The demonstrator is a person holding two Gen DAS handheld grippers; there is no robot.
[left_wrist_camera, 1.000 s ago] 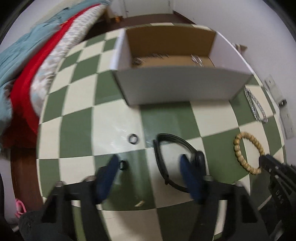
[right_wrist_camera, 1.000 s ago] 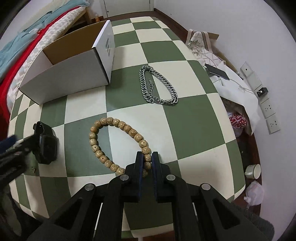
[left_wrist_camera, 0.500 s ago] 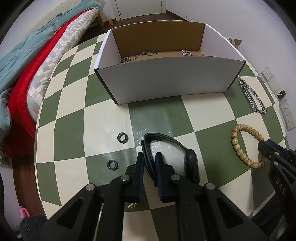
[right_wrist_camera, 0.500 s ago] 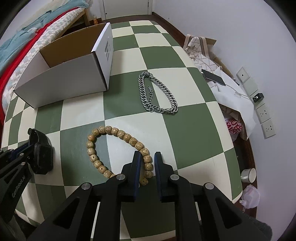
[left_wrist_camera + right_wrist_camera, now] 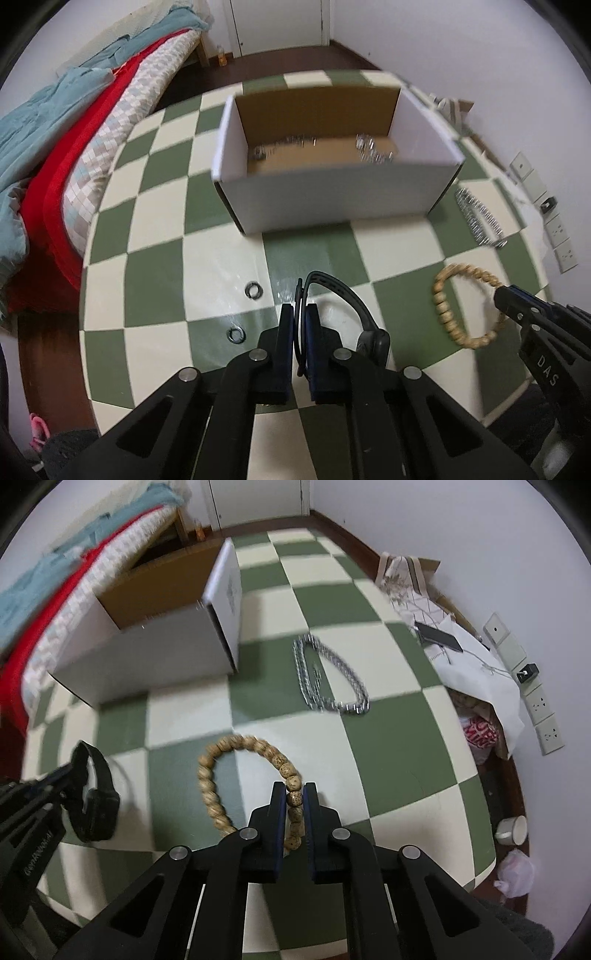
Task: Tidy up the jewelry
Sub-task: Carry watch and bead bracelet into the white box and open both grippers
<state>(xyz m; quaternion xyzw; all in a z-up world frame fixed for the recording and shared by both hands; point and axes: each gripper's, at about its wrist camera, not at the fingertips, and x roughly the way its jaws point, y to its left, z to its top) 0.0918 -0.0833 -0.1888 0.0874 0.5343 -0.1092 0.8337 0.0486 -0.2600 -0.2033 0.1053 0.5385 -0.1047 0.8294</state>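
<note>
My left gripper (image 5: 300, 314) is shut on the strap of a black watch (image 5: 343, 291), lifted a little off the checkered table (image 5: 155, 258); it also shows in the right wrist view (image 5: 94, 797). My right gripper (image 5: 294, 794) is shut on a wooden bead bracelet (image 5: 221, 749), also lifted; the bracelet shows in the left wrist view (image 5: 443, 295). A white open cardboard box (image 5: 332, 192) with silver pieces inside stands farther back. A silver chain (image 5: 328, 679) lies beside the box. Two small dark rings (image 5: 254, 290) (image 5: 236, 334) lie on the table left of the watch.
A bed with red and teal blankets (image 5: 66, 129) borders the table's left side. A cloth bag, a phone (image 5: 437, 637) and white paper lie off the right edge, with wall sockets (image 5: 546, 716) and a cup (image 5: 511, 829) on the floor.
The left gripper closed on the watch strap and raised it. The right gripper raised the bead bracelet. Both cameras have risen and moved toward the box.
</note>
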